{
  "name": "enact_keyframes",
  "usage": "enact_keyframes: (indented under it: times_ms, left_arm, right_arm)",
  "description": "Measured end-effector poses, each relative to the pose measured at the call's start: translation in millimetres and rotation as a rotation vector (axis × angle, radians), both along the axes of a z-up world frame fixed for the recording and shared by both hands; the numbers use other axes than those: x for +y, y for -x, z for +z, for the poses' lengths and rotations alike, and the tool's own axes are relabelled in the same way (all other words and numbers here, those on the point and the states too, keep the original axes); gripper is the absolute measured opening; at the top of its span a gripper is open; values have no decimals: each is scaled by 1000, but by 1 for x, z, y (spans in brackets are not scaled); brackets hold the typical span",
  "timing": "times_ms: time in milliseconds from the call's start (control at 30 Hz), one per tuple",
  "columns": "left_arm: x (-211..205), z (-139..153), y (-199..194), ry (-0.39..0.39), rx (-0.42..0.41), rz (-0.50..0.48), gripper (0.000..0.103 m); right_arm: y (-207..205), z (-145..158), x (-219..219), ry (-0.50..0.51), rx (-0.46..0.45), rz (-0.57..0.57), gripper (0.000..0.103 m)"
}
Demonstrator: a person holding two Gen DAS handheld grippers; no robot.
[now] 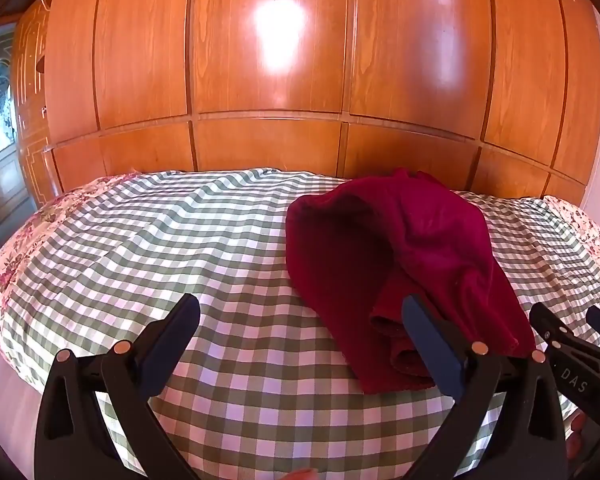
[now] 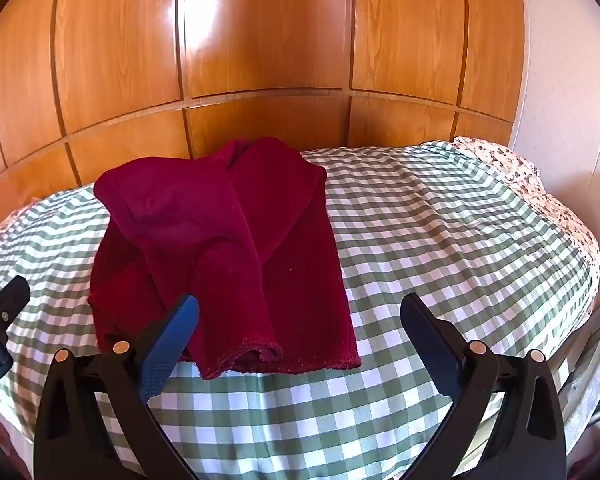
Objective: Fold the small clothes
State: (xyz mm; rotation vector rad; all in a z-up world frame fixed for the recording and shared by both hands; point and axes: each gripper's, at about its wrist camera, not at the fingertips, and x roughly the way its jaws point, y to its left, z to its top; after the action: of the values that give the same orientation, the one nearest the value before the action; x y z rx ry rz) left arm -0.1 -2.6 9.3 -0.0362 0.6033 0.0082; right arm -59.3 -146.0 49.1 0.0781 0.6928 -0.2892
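Black left gripper (image 1: 300,312), blue pads, brass rivets, white "DAS" lettering

Bedroom with panelled wardrobe

A bed (image 1: 140,248) is covered in green gingham; glossy wooden wardrobe doors (image 1: 268,60) are lit by a bright reflection behind it.

Dark red garment (image 2: 236,248) lies rumpled, partly folded

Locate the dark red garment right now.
The crumpled dark red knit garment lies on the green-and-white checked bedspread, left of centre in the right wrist view, right of centre in the left, before the wooden panelled wall.
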Motion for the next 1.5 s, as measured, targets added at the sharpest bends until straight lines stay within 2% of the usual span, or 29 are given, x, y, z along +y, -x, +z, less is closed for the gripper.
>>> enact_keyframes:
  times_ms: [1500]
  left_arm:
    - [-5, -3, 5, -6, -10, -15, 100]
  right_arm:
    - [1, -6, 1, -8, 5, 7, 100]
